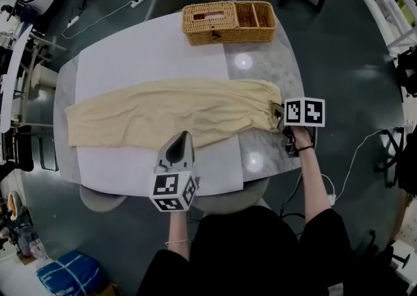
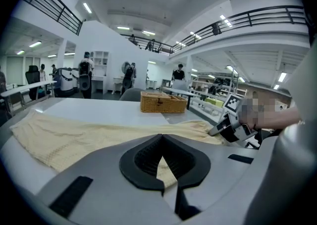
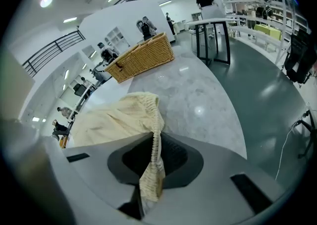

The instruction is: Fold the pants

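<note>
Pale yellow pants [image 1: 169, 115] lying flat, wrinkled, stretched left-right; elastic waistband [image 3: 148, 104] at right.

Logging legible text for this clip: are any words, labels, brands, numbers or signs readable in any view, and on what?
None readable.
Cube on the left gripper, cube on the right gripper: black-and-white square markers only, no letters.
Pants, wicker basket: no label shows.
Background hall: too small and blurred to read.

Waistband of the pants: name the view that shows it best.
Right gripper view: the gathered waistband runs up close between the right gripper's shut jaws. The head view shows it small, at the pants' right end. The left gripper view shows it far off, beside that gripper.
</note>
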`<state>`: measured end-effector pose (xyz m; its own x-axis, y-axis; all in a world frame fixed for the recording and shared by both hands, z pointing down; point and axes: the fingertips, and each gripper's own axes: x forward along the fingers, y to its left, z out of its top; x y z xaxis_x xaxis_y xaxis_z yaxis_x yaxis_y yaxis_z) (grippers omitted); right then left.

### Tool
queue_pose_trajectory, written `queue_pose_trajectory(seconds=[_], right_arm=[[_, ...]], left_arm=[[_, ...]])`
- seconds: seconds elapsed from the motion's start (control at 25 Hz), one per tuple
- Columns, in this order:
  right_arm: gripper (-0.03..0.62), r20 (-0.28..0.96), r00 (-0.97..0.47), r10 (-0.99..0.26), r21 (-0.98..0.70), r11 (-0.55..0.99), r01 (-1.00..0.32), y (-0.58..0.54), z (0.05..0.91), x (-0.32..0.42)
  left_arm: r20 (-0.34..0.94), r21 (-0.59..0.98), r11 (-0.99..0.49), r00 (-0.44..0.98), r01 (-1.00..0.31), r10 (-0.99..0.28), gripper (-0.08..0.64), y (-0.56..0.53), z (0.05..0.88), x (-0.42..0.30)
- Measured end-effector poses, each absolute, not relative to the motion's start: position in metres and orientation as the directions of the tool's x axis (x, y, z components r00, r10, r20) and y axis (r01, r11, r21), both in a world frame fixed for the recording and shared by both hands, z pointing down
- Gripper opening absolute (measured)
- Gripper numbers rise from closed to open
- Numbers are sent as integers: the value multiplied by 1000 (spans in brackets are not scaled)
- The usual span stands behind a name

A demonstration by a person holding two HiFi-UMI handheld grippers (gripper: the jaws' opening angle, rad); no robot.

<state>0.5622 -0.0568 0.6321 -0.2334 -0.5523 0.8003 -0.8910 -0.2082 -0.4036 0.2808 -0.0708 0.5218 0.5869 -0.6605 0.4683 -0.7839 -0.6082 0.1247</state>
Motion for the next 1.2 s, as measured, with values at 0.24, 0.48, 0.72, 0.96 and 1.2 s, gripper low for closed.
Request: queue_pose_trajectory(seconds=[0.24,0.48,0.72,0.96,1.2], right_arm=[[38,771,-270,-577,-467,-223,-856,-62,613,563],[38,736,-319,-597,-519,-195,-833,-66,582,554],[38,695,-388,-605,-575,-143,-806,-70,547,539],[38,626,-461,-629,-652,-99,-751,-76,515,514],[38,571,-483,-663,-697,-80,-713,-80,488,485]], left_arm=[[459,107,-586,563,-803,-687,14,-67,513,271],[438,81,-563,537,-822,-721,14,-64,499,257],[410,82,-536,519,-840,-750,14,-62,487,243],[378,94,-521,515,-848,-769,14,-66,474,220],[355,100,-539,536,-837,-766,14,-72,464,189]])
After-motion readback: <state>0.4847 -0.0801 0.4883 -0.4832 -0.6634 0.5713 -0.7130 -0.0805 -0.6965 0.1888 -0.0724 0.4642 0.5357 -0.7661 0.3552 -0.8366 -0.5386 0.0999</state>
